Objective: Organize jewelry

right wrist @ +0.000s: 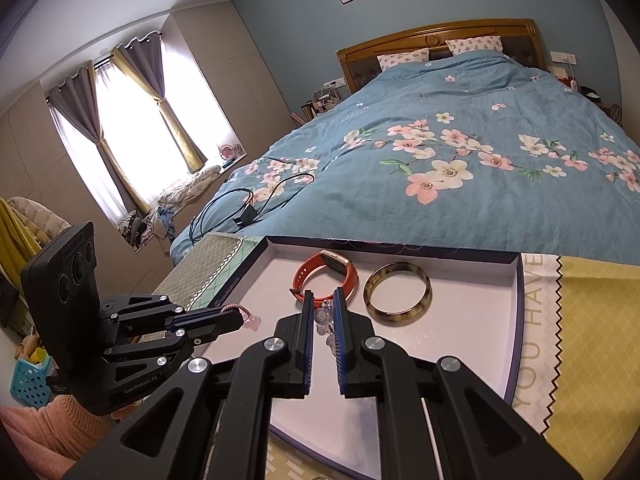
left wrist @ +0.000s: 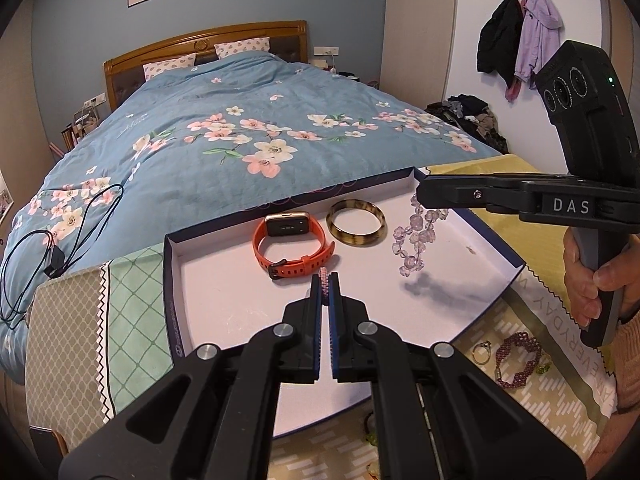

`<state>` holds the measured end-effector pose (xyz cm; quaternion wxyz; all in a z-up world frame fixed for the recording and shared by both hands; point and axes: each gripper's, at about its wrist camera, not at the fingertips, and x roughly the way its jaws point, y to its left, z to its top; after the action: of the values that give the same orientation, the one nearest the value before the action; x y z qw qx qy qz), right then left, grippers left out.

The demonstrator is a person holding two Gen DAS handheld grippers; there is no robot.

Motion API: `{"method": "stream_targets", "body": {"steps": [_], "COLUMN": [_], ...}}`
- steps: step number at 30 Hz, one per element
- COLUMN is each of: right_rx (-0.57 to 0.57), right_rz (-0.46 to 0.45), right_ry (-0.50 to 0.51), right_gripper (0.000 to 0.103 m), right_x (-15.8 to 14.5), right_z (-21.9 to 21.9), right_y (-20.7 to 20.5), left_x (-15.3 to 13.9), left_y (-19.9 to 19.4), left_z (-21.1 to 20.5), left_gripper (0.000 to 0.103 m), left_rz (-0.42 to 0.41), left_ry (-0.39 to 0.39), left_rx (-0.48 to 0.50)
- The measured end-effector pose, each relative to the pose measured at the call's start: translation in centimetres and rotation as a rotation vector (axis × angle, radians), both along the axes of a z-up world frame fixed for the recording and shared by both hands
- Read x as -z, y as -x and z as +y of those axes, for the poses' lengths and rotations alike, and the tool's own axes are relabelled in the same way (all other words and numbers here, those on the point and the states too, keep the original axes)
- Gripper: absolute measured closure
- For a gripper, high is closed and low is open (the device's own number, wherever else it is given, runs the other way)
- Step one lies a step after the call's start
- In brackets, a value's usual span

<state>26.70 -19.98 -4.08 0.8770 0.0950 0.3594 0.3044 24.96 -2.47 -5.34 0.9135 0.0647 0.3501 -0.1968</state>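
A bed (left wrist: 240,120) under a blue floral duvet is seen behind a shallow white-lined box tray (left wrist: 224,300), which rests on patterned cloths at the bed's foot. In the tray, an orange smartwatch (left wrist: 292,244), a tortoiseshell bangle (left wrist: 356,224) and a clear crystal bead necklace (left wrist: 416,236) are laid side by side. The necklace's upper end is pinched by the right gripper (right wrist: 323,316), whose jaws are nearly pressed together, so the strand hangs onto the tray floor. A pink beaded bracelet (left wrist: 325,286) is clamped in the tightly closed left gripper (left wrist: 326,288), held above the tray just in front of the watch strap. A ring (left wrist: 480,350) and a maroon beaded bracelet (left wrist: 516,358) are left outside on the cloth. If the necklace is released unevenly, it may be tangled with the bangle; the thin bracelet may be dropped onto the watch.
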Motion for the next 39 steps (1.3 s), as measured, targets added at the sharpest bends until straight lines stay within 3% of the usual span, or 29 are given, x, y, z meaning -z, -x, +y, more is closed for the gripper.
{"method": "stream_targets", "body": {"steps": [19, 39], "right_rx": [0.017, 0.044], "right_rz": [0.044, 0.11], "right_ry": [-0.02, -0.01], "right_gripper": [0.095, 0.094], "right_x": [1.2, 3.6], "right_z": [-0.2, 0.5], "right_y": [-1.7, -4.2], "left_x": [1.0, 3.8], "left_y": [-2.4, -5.3], "left_z": [-0.3, -1.0], "left_gripper": [0.1, 0.099], "left_rz": [0.031, 0.12], "left_ry": [-0.022, -0.042], "left_rx": [-0.028, -0.043]}}
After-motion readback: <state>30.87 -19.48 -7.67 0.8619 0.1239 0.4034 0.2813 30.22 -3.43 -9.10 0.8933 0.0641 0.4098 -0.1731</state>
